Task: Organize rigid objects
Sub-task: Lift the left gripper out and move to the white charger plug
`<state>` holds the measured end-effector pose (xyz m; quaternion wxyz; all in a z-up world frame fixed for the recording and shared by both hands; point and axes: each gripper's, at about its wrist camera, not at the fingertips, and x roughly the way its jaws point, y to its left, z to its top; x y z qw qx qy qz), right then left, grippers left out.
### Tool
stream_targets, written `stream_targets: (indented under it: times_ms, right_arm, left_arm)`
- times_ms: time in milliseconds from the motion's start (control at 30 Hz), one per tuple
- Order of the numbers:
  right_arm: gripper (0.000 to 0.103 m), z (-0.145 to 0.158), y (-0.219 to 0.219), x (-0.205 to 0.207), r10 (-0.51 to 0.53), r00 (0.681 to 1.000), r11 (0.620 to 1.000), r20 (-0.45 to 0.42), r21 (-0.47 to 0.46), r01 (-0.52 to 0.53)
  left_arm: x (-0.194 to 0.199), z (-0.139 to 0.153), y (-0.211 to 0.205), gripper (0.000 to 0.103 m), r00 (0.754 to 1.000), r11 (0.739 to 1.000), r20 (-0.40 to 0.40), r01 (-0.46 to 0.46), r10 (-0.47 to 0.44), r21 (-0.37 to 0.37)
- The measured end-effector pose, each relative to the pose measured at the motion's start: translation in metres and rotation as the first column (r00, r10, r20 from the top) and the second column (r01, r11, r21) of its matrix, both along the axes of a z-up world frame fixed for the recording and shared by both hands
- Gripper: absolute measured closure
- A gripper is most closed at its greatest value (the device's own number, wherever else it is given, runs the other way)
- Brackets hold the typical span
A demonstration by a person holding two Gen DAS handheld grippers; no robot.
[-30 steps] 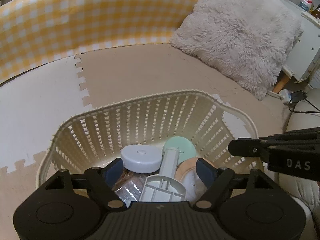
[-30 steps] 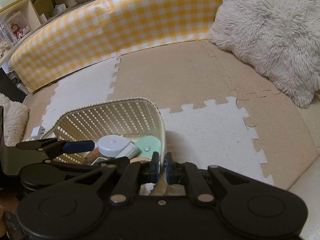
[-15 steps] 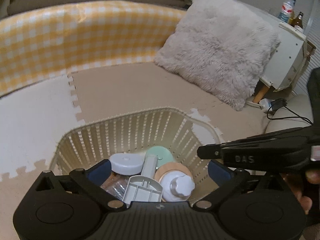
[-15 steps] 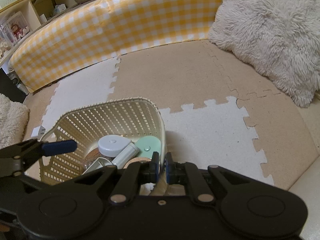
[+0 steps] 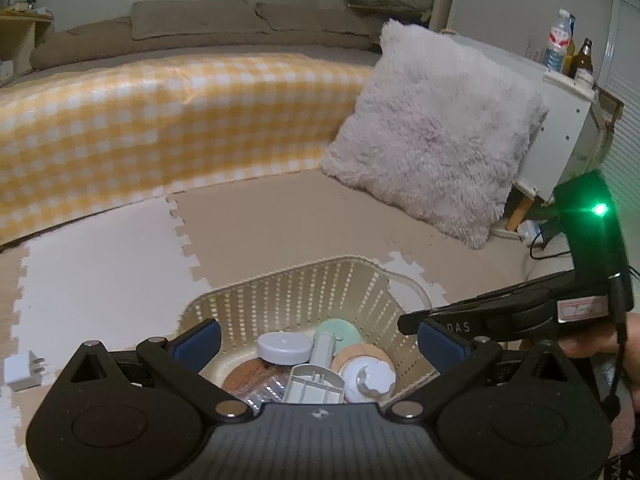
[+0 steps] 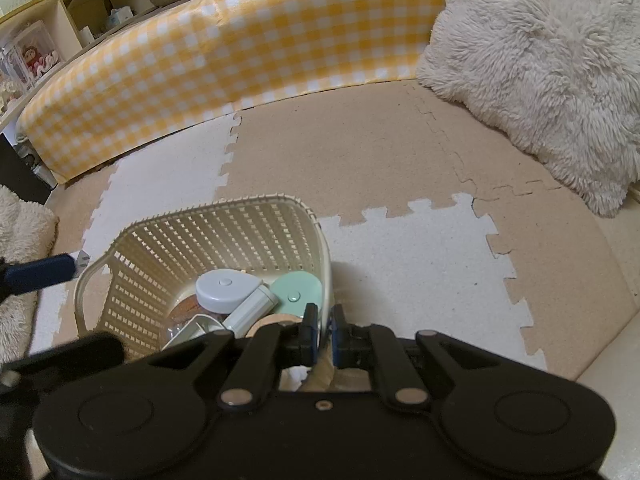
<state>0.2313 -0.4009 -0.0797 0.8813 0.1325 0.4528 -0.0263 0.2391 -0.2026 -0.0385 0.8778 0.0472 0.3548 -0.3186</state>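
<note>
Right wrist view: the right gripper (image 6: 325, 326) pinches the filled cream slotted plastic basket (image 6: 168, 228) rim, left gripper (image 5: 318, 342) spread empty; sorting looks nearly finished.

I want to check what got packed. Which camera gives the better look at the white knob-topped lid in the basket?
The left wrist view. There the white knobbed lid sits unobstructed in the basket, beside the mint round lid. In the right wrist view the right hand-held gripper, shut on the basket rim, hides it.
</note>
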Motion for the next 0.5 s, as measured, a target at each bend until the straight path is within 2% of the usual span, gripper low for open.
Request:
stream_targets:
  times_ms: [267, 500]
  right_arm:
    - [0.096, 0.000, -0.001, 0.000, 0.001, 1.000, 1.000, -0.001, -0.004, -0.001]
    - [0.096, 0.000, -0.001, 0.000, 0.002, 1.000, 1.000, -0.002, -0.010, -0.002]
  left_arm:
    - [-0.001, 0.005, 0.038, 0.000, 0.995, 0.995, 0.021, -0.100, 0.100, -0.024]
    - [0.006, -0.005, 0.078, 0.000, 0.965, 0.965, 0.029, -0.260, 0.261, -0.035]
